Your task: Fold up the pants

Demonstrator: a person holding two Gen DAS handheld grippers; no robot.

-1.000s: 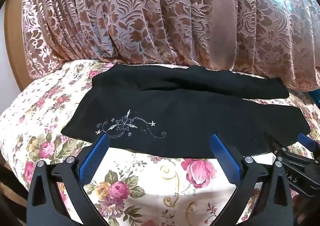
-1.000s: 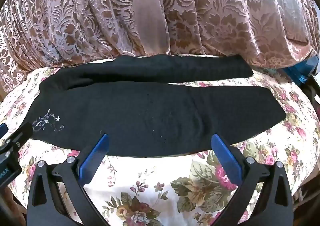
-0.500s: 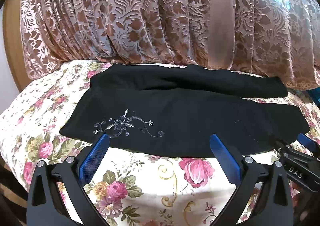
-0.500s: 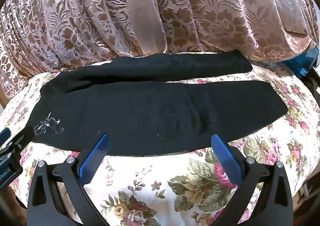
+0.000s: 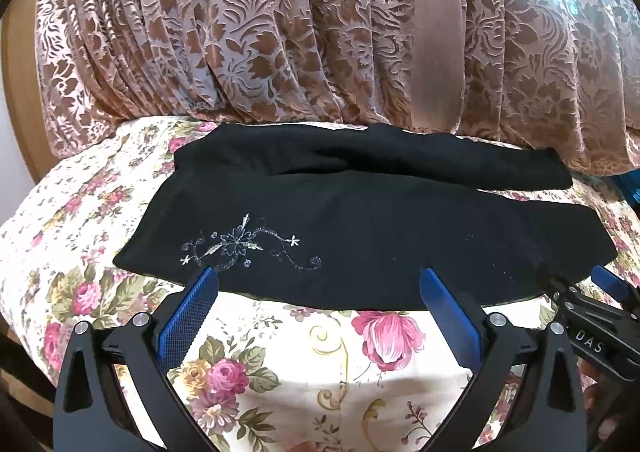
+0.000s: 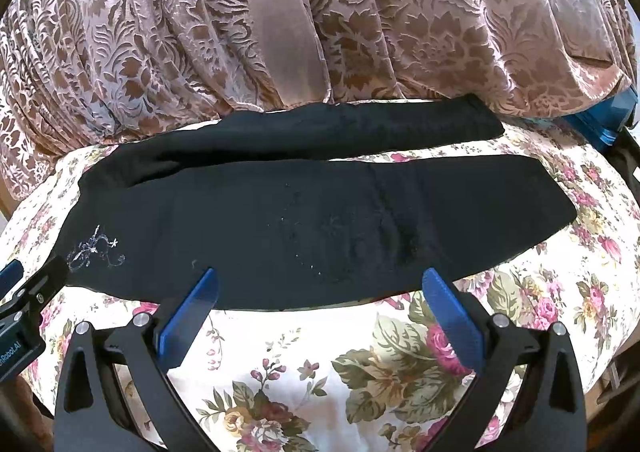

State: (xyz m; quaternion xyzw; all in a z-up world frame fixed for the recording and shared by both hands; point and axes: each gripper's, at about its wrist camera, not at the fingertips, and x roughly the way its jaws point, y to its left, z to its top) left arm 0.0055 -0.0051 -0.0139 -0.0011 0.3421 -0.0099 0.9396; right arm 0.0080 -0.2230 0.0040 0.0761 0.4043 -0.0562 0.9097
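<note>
Change since earlier: both wrist views sit a little farther back from the pants than a second ago, with more floral cloth showing between the fingertips and the near hem edge; the garment itself lies as it did.
Pants: one black pair, spread flat and lengthwise across the bedspread, two legs lying side by side, the far leg narrower in view and reaching to the foot of the curtain.
Embroidery: one pale floral motif on the near leg, toward the left end.
Left gripper: jaws spread wide, two blue pads, nothing between them; tips over the near edge of the pants, contact not clear.
Right gripper: also wide apart and empty, two blue pads, tips at the near edge farther along the leg.
Bedspread: one cream cloth with pink roses under everything.
Curtain: one brown-and-pink patterned drape behind, with one plain band running down it.
Blue object: one, far right edge, partly hidden.
</note>
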